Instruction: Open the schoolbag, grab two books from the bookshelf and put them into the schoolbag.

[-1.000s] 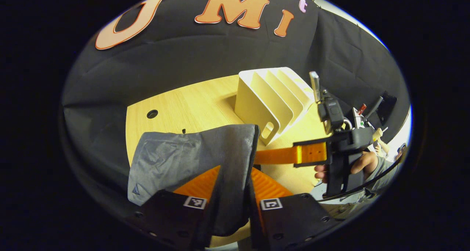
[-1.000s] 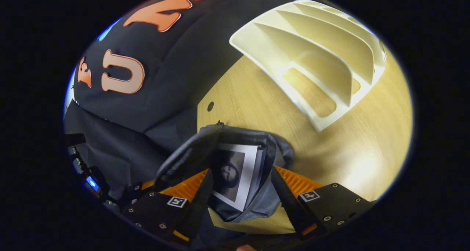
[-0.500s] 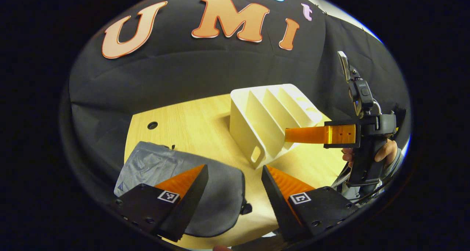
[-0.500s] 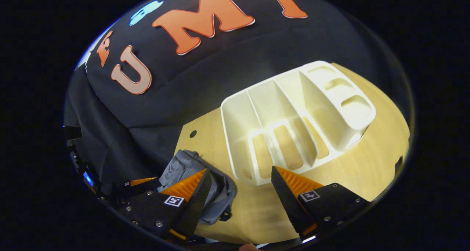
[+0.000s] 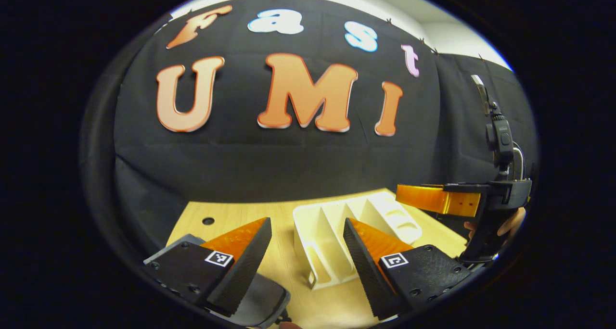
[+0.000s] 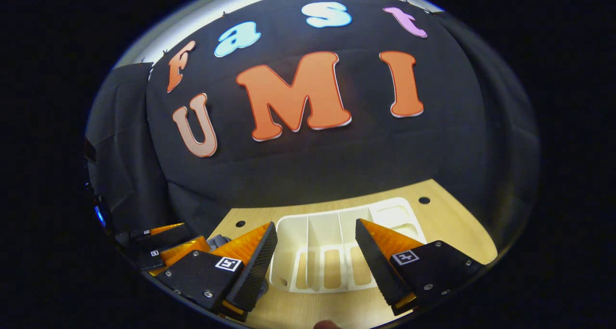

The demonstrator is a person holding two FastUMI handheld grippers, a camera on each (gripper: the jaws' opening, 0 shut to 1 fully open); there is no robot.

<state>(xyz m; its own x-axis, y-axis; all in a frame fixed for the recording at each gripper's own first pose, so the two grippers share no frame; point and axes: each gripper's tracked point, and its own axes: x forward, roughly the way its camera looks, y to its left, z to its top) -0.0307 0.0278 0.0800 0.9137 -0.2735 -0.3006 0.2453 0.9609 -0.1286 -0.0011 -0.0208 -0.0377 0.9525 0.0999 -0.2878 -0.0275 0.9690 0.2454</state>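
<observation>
The grey schoolbag [image 5: 262,297] lies flat on the wooden table [image 5: 231,216] at the lower left of the left gripper view, partly under my left finger; its inside is hidden. My left gripper [image 5: 306,223] is open, raised above the table, holding nothing. The white bookshelf [image 5: 320,237] stands just beyond it, its slots bare. My right gripper [image 6: 316,225] is also open and holds nothing, with the bookshelf [image 6: 308,235] between and beyond its fingers. In the left gripper view the right gripper [image 5: 438,199] hovers at the right, held by a hand [image 5: 510,222].
The black cloth wall rises right behind the table. Small round holes [image 5: 208,221] [image 6: 423,200] sit in the tabletop near its back edge. The left gripper [image 6: 163,242] shows low at the left of the right gripper view.
My left gripper let go of the bag's edge and the bag dropped flat. Both grippers rose and tilted up from the bag toward the wall, and the right one left the bag's mouth.
</observation>
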